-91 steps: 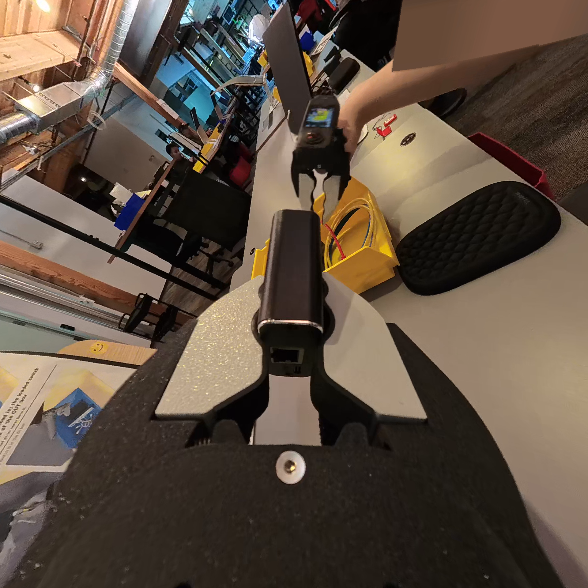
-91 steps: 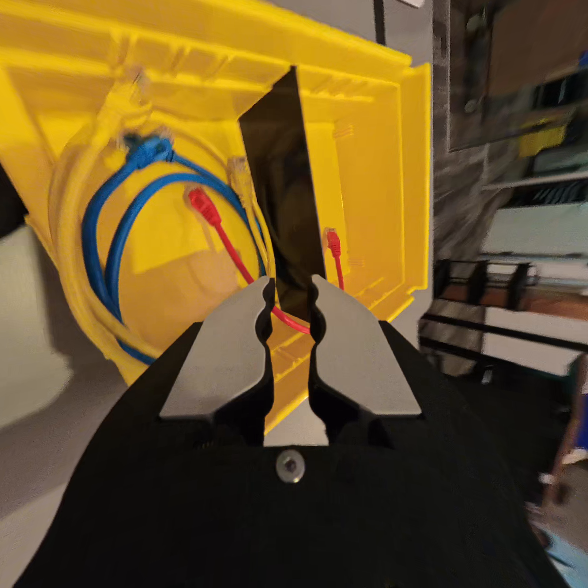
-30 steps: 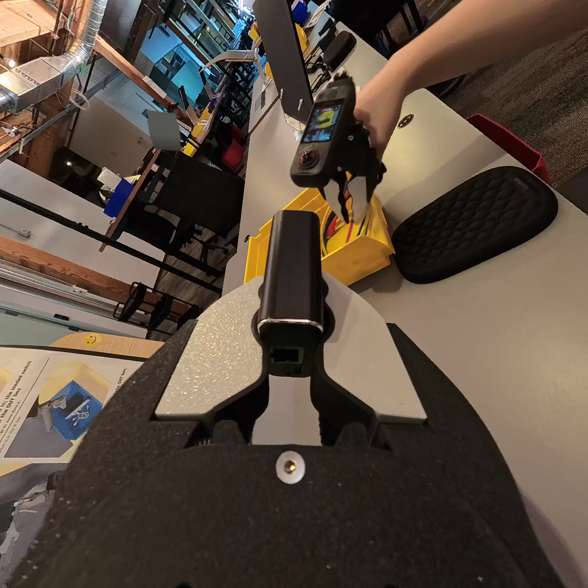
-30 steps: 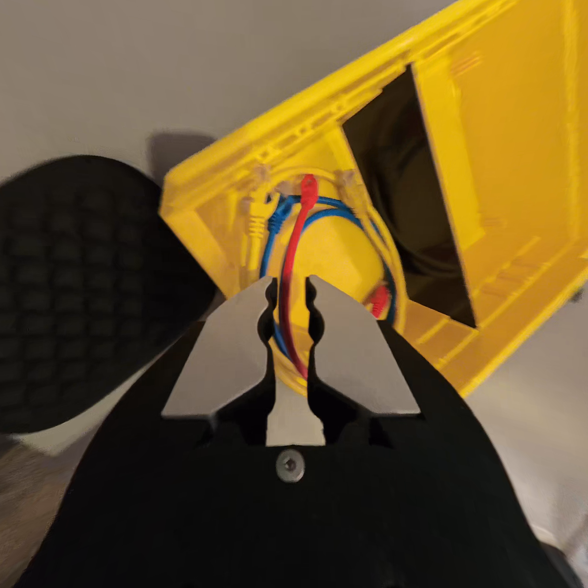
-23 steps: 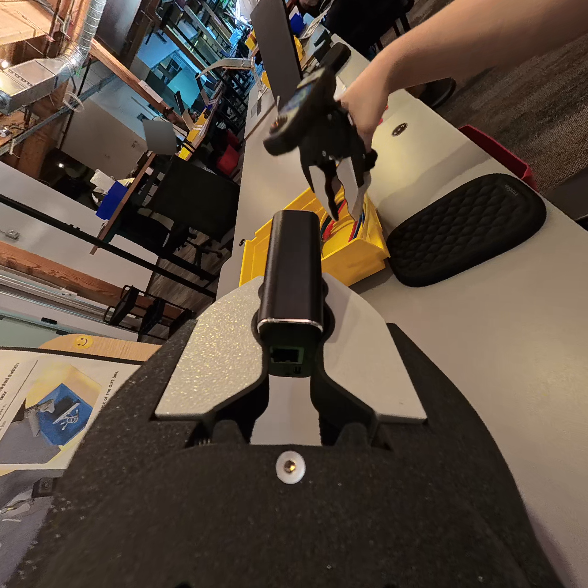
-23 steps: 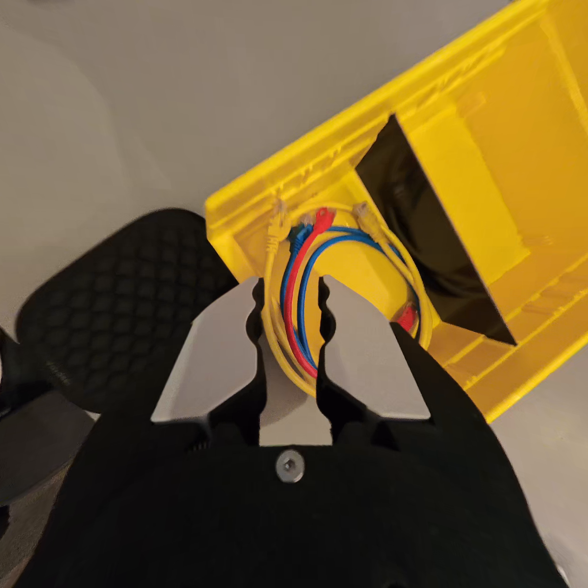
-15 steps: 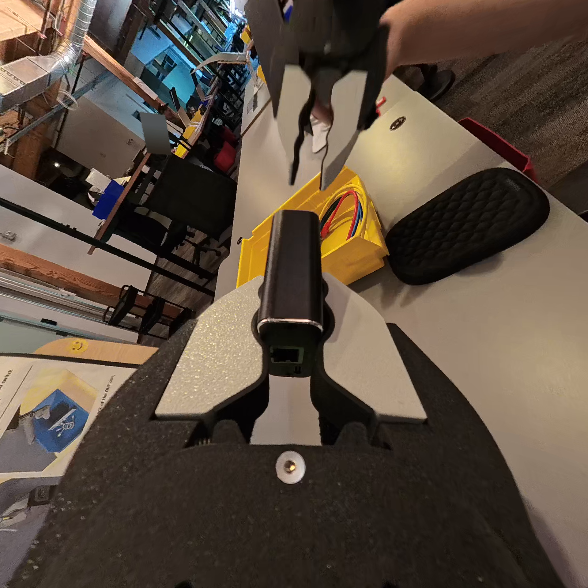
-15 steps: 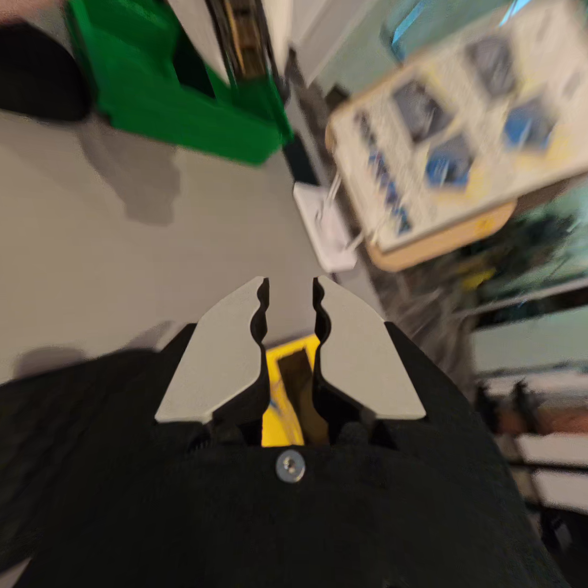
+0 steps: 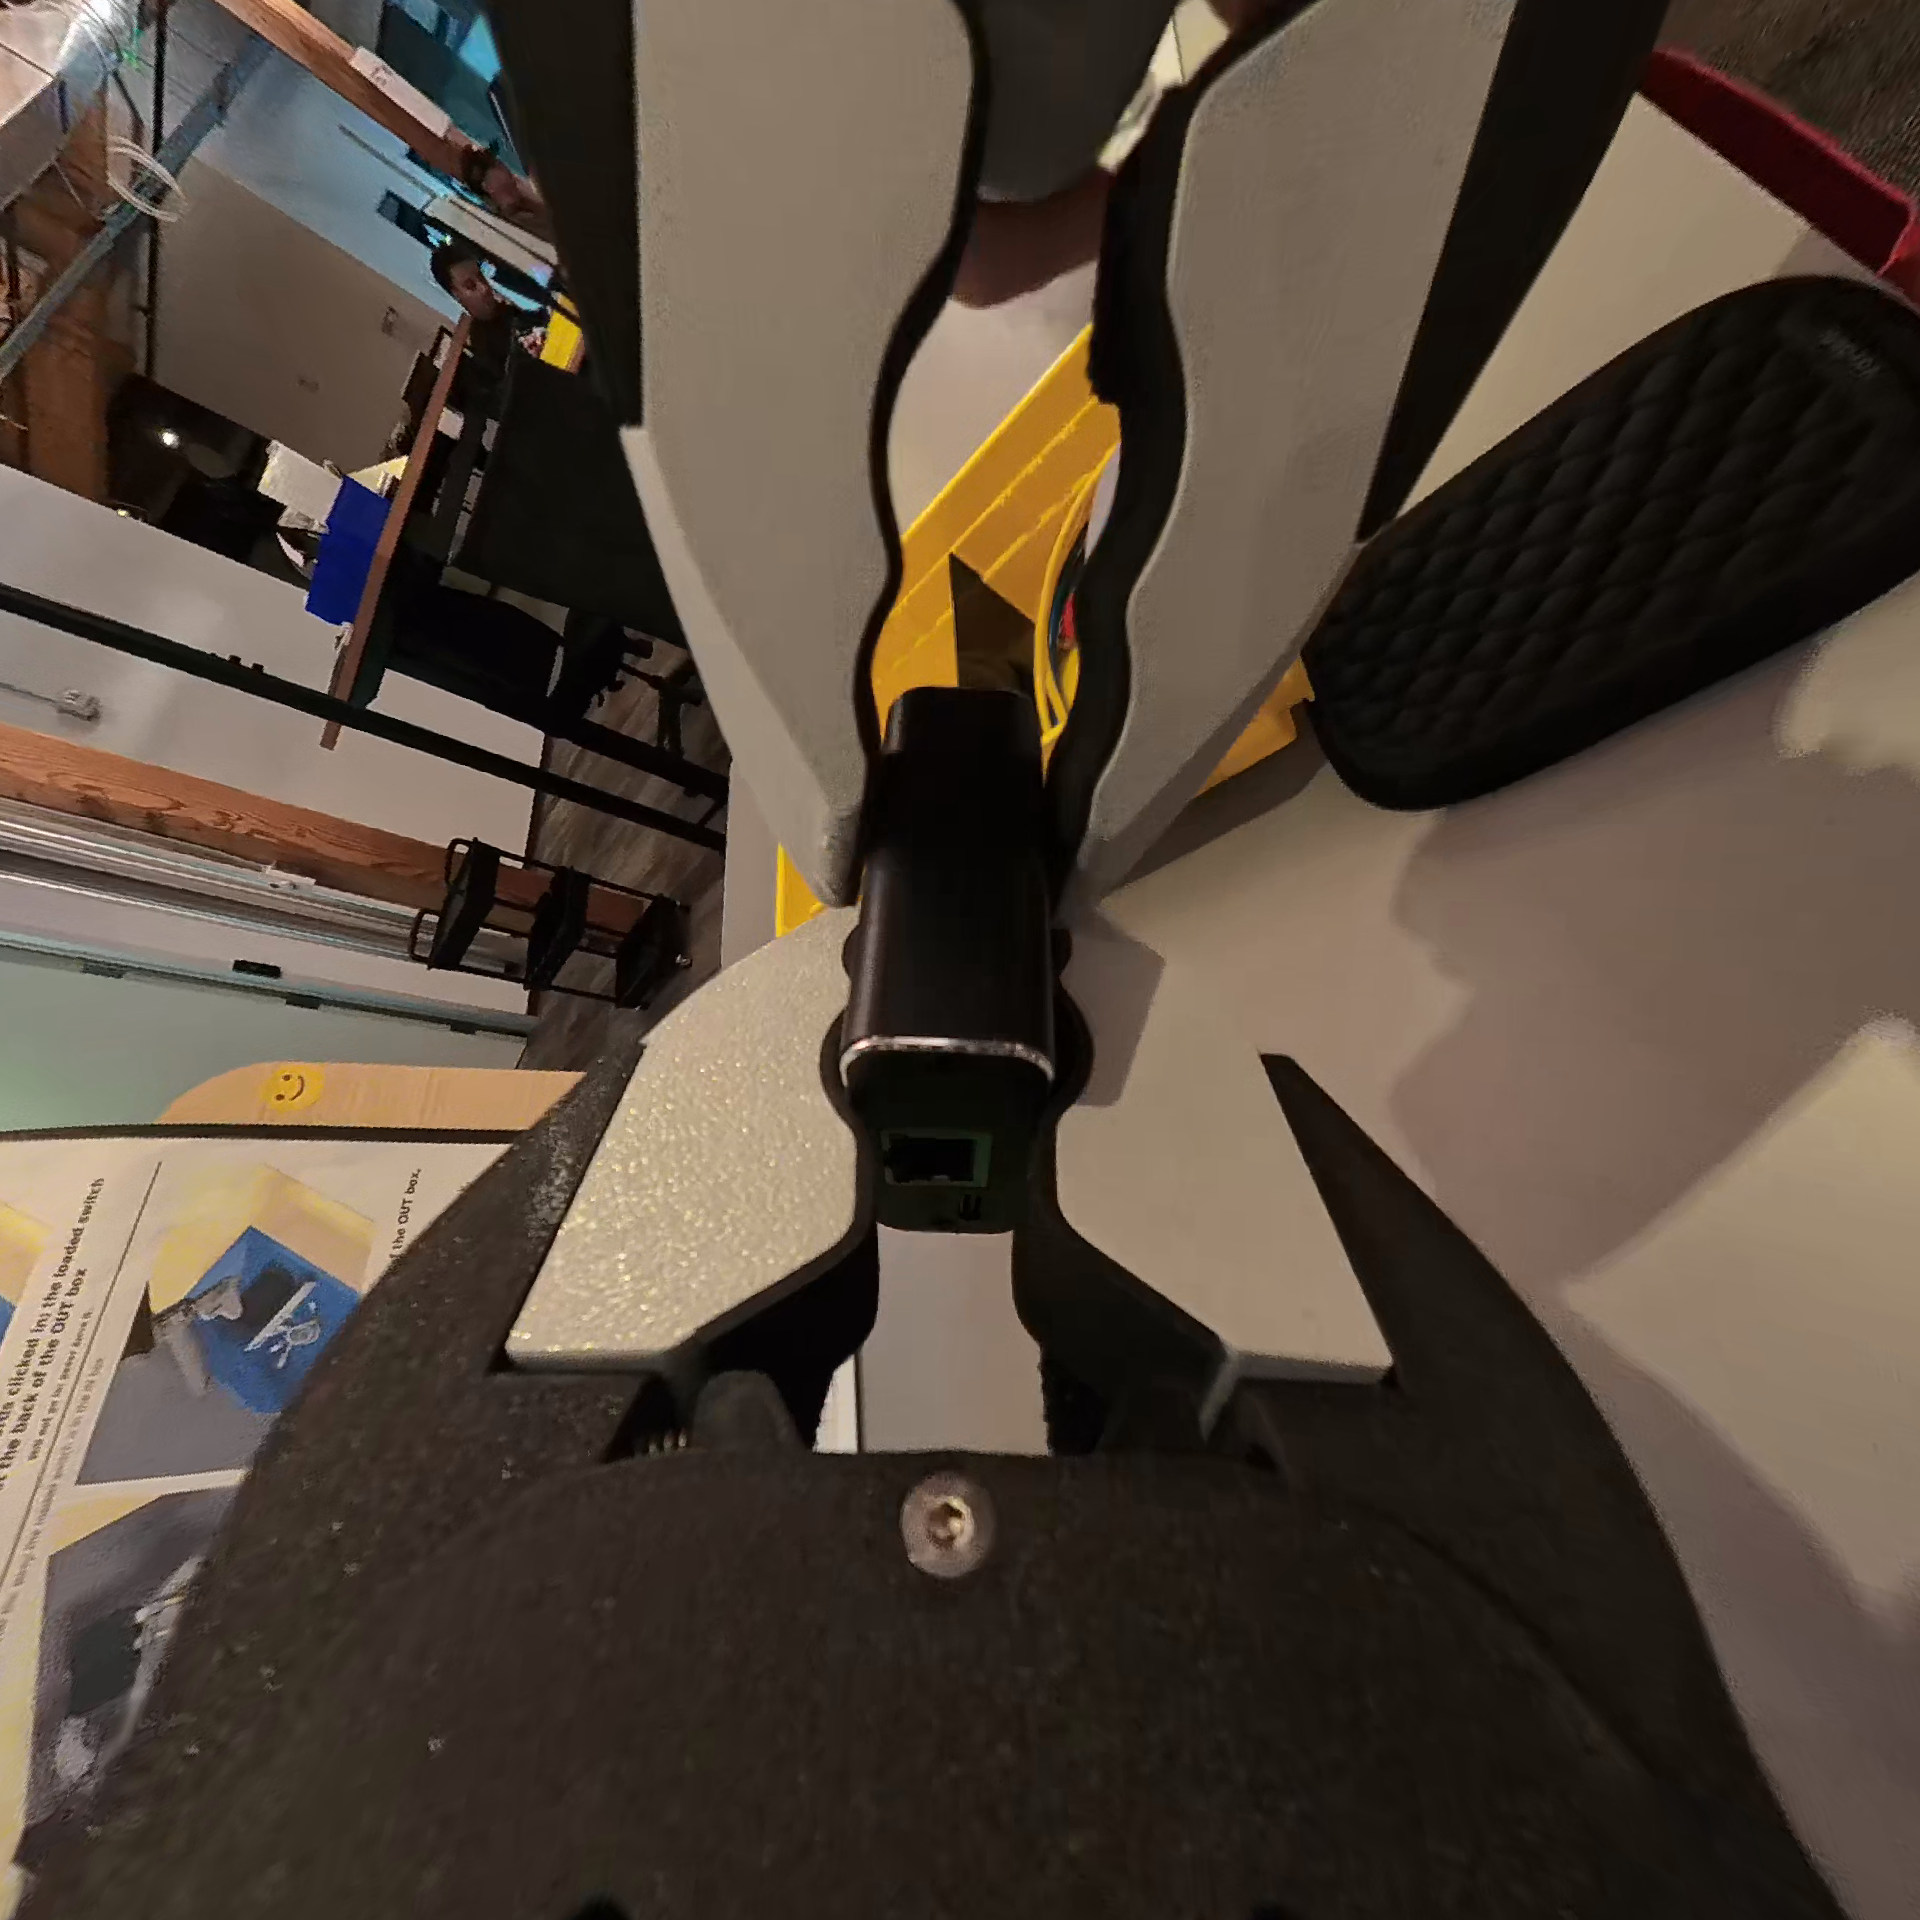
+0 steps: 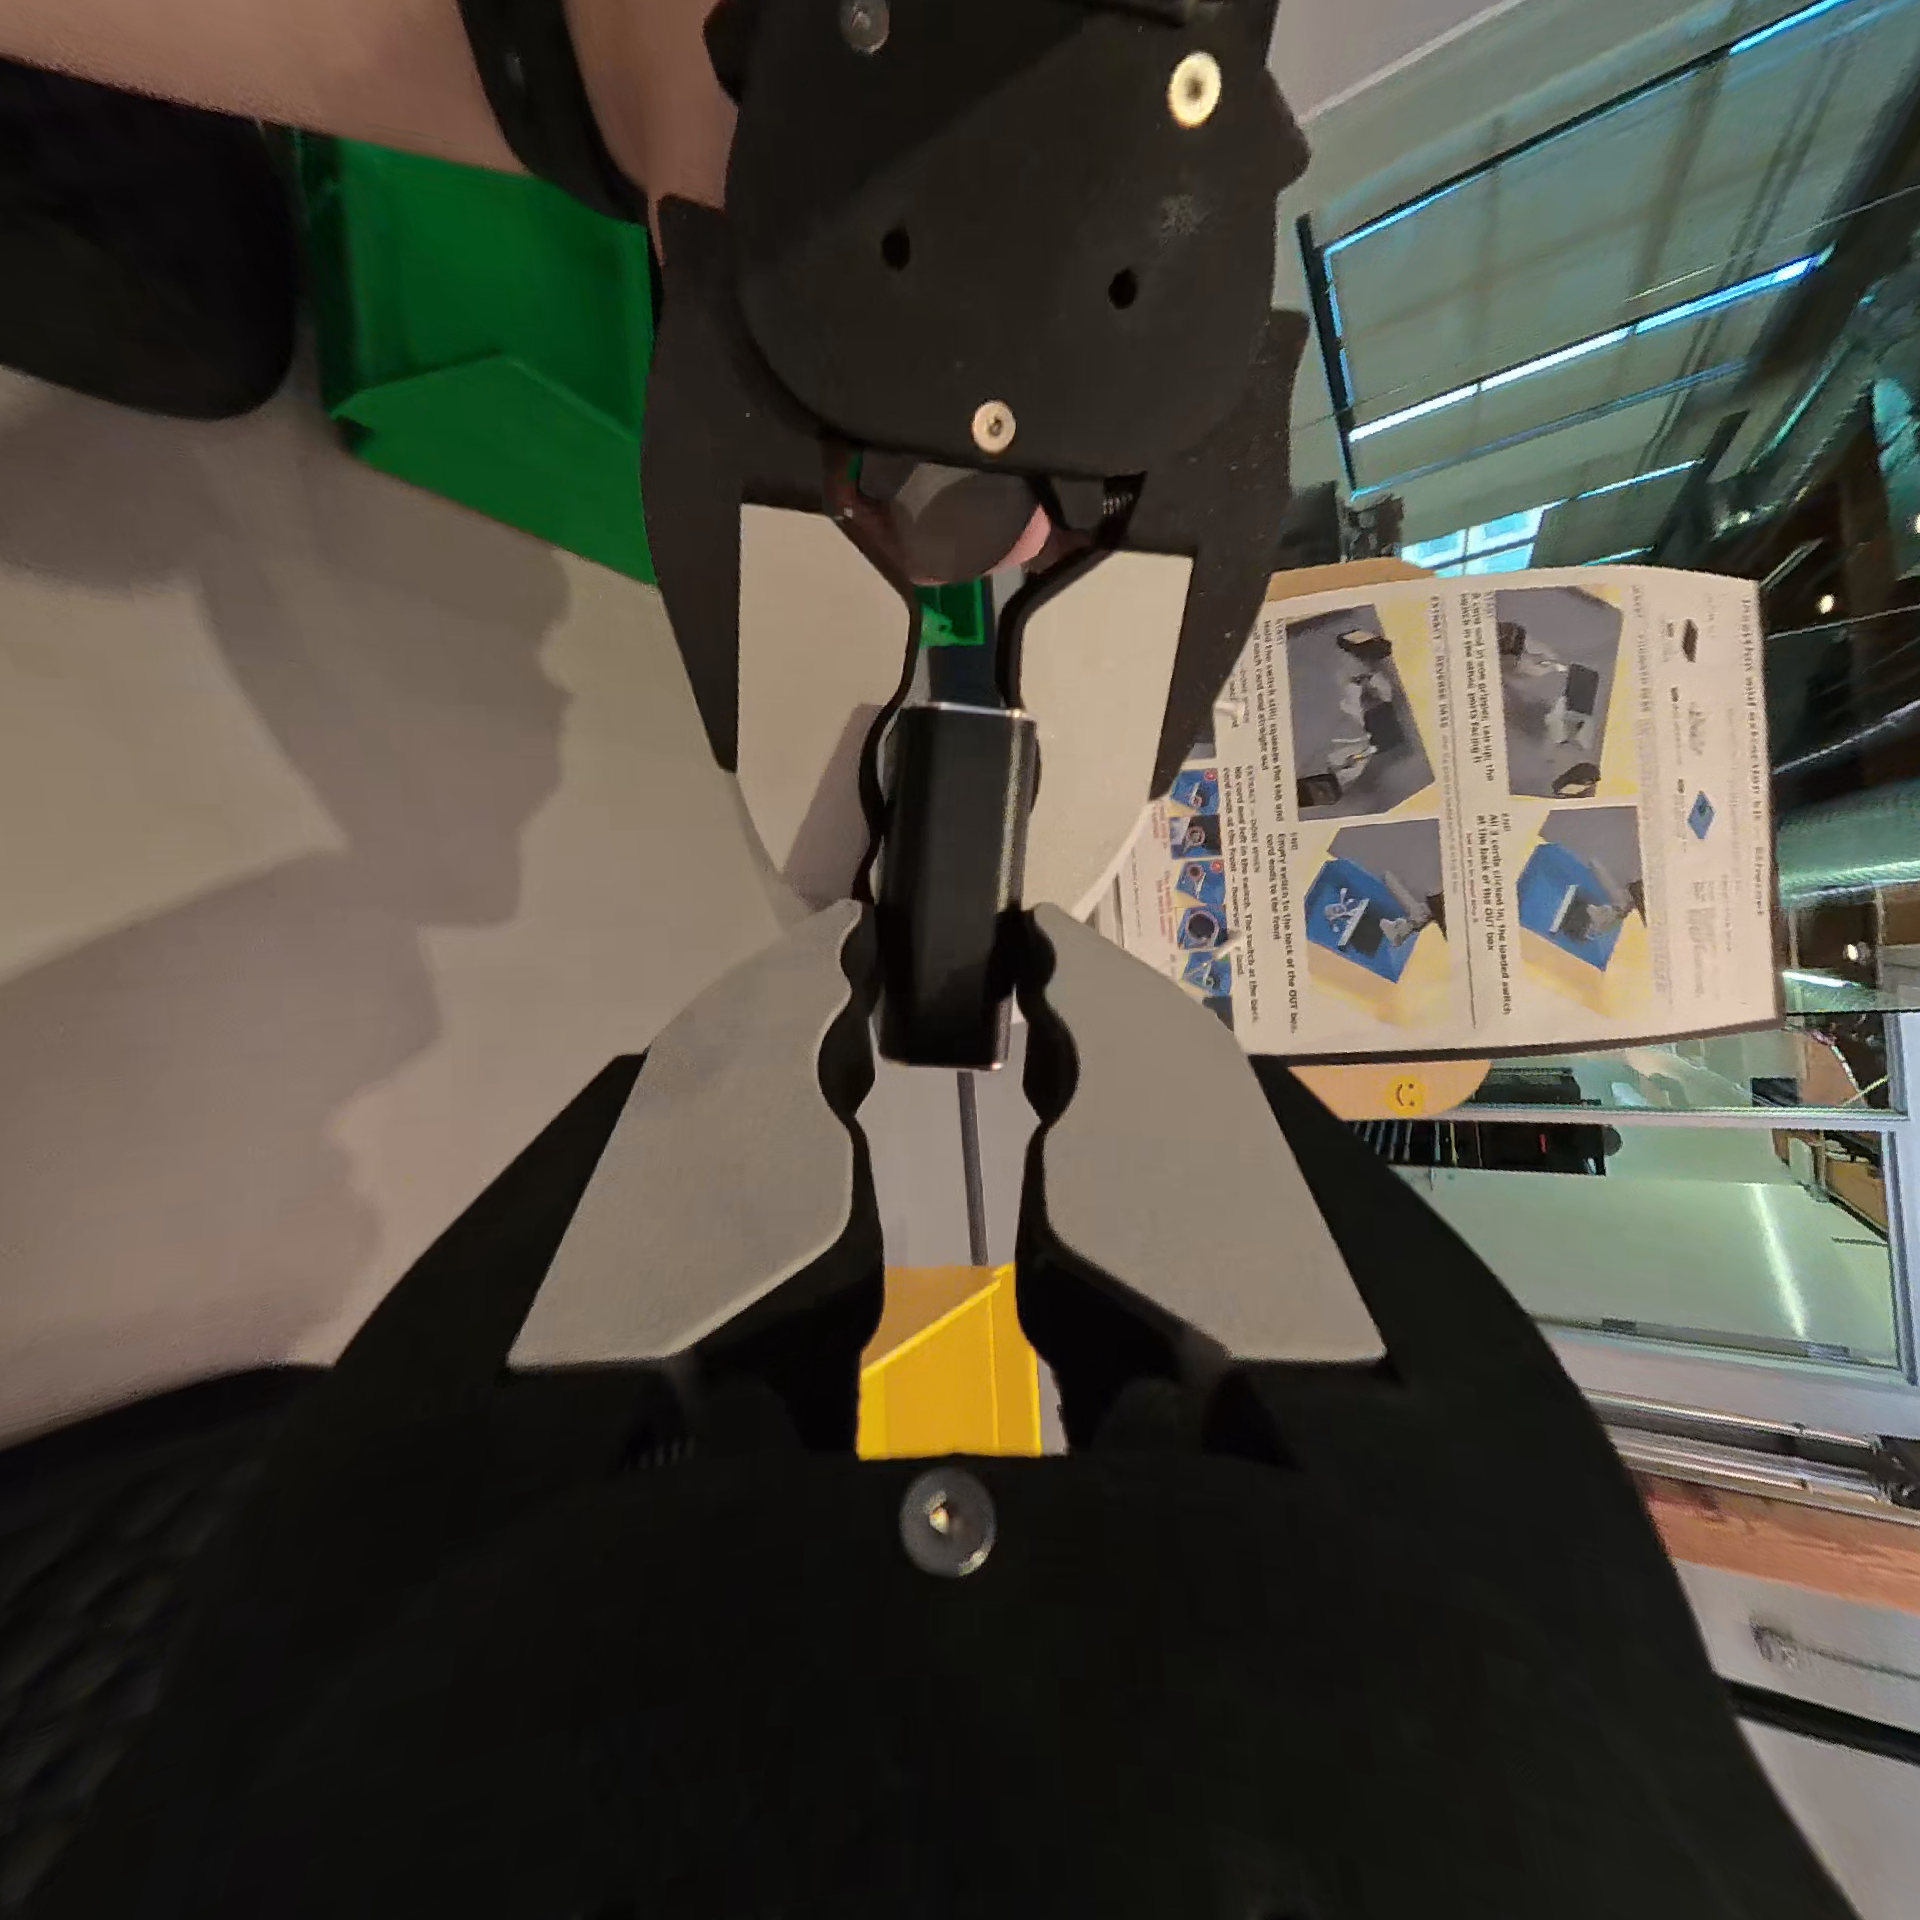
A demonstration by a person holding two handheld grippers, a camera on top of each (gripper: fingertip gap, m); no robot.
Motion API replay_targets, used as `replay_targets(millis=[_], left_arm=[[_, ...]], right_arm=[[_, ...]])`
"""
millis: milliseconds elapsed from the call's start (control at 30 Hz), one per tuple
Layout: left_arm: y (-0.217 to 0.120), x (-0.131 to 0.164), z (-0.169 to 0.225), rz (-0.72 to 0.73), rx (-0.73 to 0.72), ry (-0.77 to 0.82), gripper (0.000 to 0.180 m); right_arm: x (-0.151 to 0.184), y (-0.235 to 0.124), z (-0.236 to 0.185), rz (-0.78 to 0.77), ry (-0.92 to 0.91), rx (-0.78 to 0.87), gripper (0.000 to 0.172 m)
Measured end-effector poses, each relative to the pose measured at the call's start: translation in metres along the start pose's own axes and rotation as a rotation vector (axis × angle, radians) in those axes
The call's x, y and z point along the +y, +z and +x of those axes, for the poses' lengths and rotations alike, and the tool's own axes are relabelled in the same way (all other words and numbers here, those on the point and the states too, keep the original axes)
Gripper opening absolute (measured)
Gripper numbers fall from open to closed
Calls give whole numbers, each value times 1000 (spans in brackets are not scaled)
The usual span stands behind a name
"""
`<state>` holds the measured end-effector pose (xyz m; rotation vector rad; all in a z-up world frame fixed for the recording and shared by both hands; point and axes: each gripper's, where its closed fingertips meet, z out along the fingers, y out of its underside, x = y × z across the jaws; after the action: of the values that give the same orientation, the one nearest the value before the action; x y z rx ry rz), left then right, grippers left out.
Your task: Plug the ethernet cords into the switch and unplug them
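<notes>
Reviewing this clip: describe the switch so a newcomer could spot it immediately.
Start at the grey table with the yellow bin. Between the two facing grippers sits a slim black switch, both sets of jaws around it. Its silver-edged green port end distinguishes it.

The switch [image 9: 951, 935] is a small black oblong box with rounded edges and a thin silver rim at one end, beyond which sits a dark face with a single port [image 9: 927, 1158] (empty, no cord in it). It is held off the grey table, both grippers' pads pressed against its sides, one gripper at each end. The ethernet cords [image 9: 1065, 613], yellow, blue and red, lie coiled in the yellow bin [image 9: 997, 499] behind the switch, mostly hidden; none is plugged in
</notes>
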<state>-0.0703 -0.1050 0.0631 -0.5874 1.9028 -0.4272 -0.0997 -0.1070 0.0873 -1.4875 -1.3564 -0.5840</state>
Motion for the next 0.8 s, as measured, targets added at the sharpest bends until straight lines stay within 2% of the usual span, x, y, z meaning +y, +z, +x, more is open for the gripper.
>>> replay_targets(millis=[233,367,467,533,667,800], left_arm=[[0,-4,1,19,-19,16,27],[-11,15,-16,-32,-75,-32,32],[-30,32,-34,-50,-134,-103,31],[-43,38,-44,-35,-173,-132,28],[-60,40,-53,-9,-213,-153,26],[-68,41,-56,8,-222,-171,26]], right_arm=[[10,-10,1,-30,-31,7,25],[47,-16,15,-112,-43,47,25],[109,-16,37,-230,-71,70,25],[160,-10,42,-292,-69,11,25],[249,12,34,-380,-30,-108,26],[320,33,21,-502,28,-210,26]])
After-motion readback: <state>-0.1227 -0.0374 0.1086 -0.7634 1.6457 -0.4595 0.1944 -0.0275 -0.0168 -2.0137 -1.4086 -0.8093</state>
